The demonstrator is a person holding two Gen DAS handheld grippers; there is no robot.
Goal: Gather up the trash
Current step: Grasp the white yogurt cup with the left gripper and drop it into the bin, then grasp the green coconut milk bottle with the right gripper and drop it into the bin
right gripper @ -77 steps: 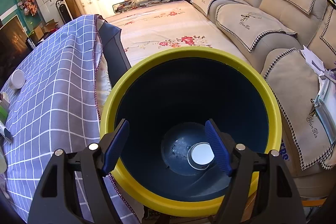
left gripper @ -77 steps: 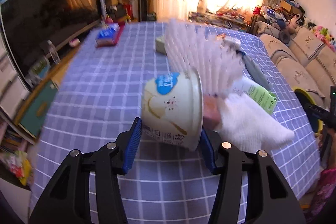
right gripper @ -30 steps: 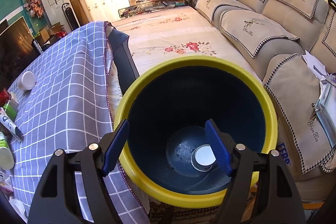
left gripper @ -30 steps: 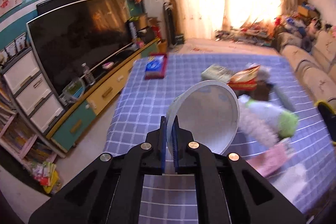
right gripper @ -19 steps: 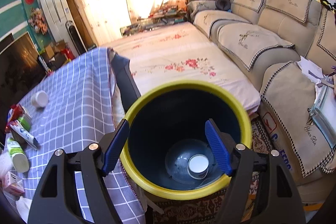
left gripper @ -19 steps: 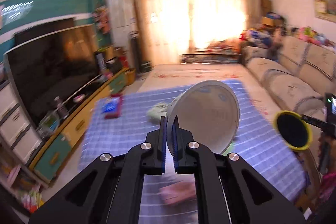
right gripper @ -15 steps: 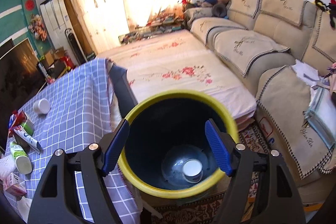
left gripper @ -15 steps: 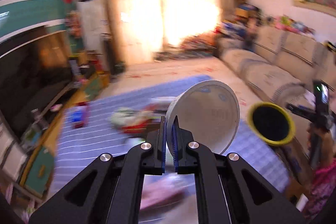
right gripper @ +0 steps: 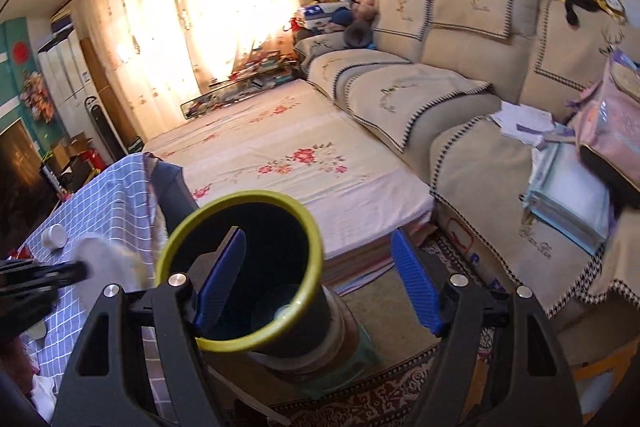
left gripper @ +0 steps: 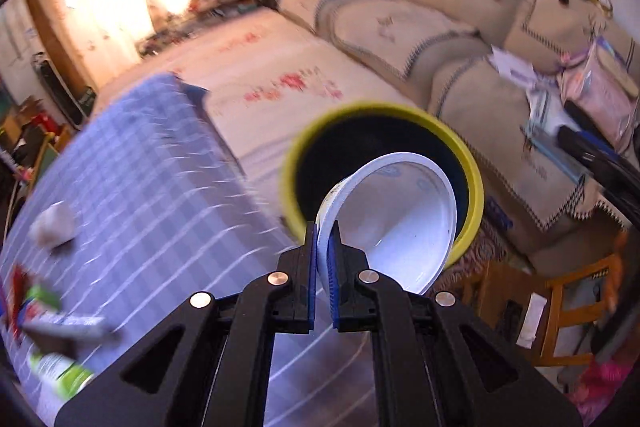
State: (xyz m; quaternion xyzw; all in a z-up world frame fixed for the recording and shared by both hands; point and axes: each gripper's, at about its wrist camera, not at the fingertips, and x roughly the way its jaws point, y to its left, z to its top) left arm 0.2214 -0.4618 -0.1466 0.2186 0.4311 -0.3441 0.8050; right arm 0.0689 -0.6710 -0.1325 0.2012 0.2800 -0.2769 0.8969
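Note:
My left gripper (left gripper: 324, 231) is shut on the rim of a white paper bowl (left gripper: 400, 227). The bowl hangs tilted over the near side of the mouth of a dark bin with a yellow rim (left gripper: 376, 109). In the right wrist view the bin (right gripper: 244, 203) stands on the floor beside the table, with a small white cup (right gripper: 282, 311) at its bottom. My right gripper (right gripper: 318, 281) is open and holds nothing; it hangs above and behind the bin, its left pad (right gripper: 222, 281) in front of the opening. The left gripper (right gripper: 36, 279) and the blurred bowl (right gripper: 104, 259) show at the left edge.
The table with a blue checked cloth (left gripper: 152, 167) lies left of the bin, with a crumpled tissue (left gripper: 52, 227), bottles (left gripper: 60, 373) and a small white jar (right gripper: 54, 235). A flowered mat (right gripper: 288, 155) and a beige sofa (right gripper: 440, 87) lie beyond. A wooden stool (left gripper: 560, 307) stands right.
The left gripper swung with the bowl from over the table to above the bin and tipped downward. The right gripper drew back and up; the bin now looks smaller and sits left.

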